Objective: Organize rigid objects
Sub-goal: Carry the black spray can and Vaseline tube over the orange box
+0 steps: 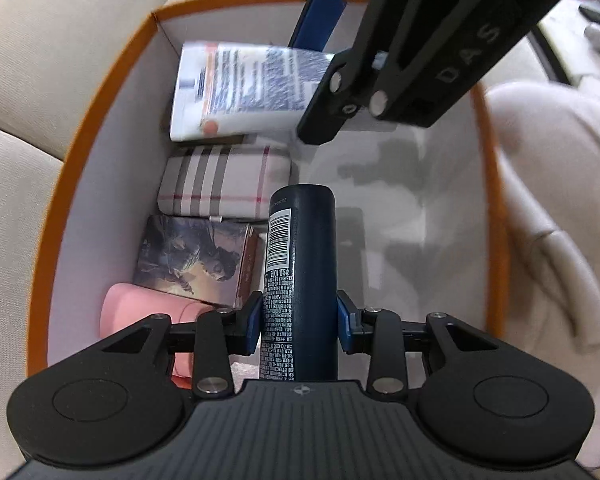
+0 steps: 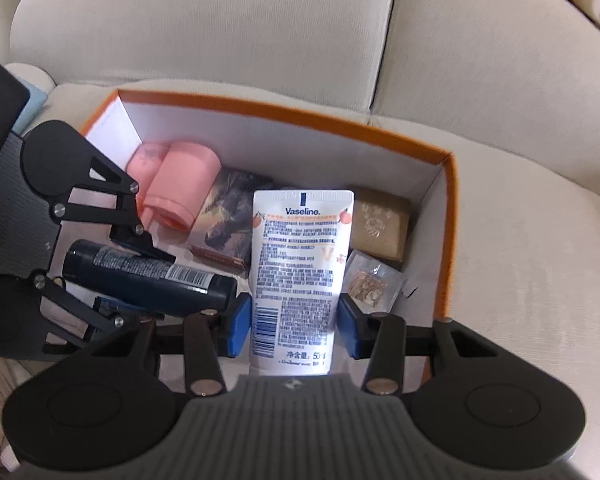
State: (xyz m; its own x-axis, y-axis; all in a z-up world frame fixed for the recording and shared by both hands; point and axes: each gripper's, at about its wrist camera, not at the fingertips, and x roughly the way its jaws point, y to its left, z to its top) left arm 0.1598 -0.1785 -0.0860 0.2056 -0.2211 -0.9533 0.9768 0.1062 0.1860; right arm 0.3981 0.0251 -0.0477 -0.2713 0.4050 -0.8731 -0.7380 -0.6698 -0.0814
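left gripper (image 1: 299, 326): we clamp the dark can (image 1: 300, 264), pads on both sides, above the box (image 1: 100, 92) floor
right gripper (image 2: 294, 330): we pinch the tube (image 2: 298, 276) over the box's middle
crowding risk: our two grippers sit close over the box, so they may knock together
landing risk: the can may roll into the card box (image 1: 196, 258) on release
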